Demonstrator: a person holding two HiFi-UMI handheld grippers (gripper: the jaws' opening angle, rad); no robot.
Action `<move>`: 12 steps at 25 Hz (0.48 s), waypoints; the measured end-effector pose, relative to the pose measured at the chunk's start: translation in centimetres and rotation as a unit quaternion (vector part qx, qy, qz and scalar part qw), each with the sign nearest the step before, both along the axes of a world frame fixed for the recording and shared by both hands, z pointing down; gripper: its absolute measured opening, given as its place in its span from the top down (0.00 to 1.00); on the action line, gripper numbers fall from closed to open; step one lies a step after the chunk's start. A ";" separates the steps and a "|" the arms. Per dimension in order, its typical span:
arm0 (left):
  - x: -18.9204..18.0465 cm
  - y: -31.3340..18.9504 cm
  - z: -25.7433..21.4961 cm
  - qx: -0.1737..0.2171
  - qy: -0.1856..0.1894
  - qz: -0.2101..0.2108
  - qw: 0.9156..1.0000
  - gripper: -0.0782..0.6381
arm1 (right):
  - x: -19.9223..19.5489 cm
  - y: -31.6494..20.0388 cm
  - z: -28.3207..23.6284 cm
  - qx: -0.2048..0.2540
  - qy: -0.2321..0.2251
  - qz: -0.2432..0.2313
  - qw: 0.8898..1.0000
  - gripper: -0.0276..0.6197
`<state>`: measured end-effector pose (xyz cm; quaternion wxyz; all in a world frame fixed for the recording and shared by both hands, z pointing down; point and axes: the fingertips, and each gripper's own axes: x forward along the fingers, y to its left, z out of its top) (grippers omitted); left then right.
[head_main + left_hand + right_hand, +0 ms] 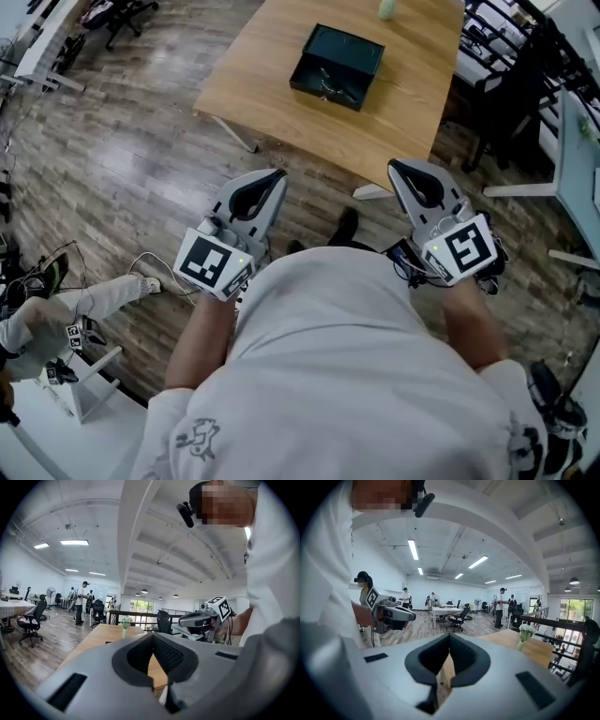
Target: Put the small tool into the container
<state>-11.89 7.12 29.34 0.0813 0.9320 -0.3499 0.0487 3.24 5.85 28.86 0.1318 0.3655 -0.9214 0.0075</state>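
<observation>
A dark teal open container [337, 64] lies on the wooden table [272, 89], far ahead of both grippers. Something small and shiny rests inside it near the front wall [328, 87]; I cannot tell what it is. My left gripper [277, 175] and right gripper [395, 167] are held side by side over the floor, short of the table's near edge. Both have their jaws together with nothing between them. In the left gripper view the shut left gripper [153, 636] faces the table [101, 639]. In the right gripper view the shut right gripper [449, 636] faces the table's corner [536, 649].
A small vase with a flower [387, 9] [124, 630] [525, 635] stands at the table's far end. White table legs [234, 134] reach the wooden floor. Another person's sleeve [66, 307] and a cable [155, 267] lie at lower left. Office chairs [32, 620] and standing people [501, 601] fill the room behind.
</observation>
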 end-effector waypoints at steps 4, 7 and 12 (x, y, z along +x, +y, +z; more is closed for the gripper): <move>-1.5 2.0 0.5 0.004 0.005 0.011 1.000 0.88 | -1.7 2.6 0.5 0.004 -0.004 0.008 1.000 0.95; -2.5 3.6 0.9 0.004 0.009 0.020 1.000 0.88 | -2.8 4.6 0.8 0.004 -0.003 0.017 1.000 0.95; -3.1 5.8 1.0 0.005 0.013 0.028 1.000 0.88 | -3.9 7.4 0.9 0.004 -0.008 0.022 1.000 0.95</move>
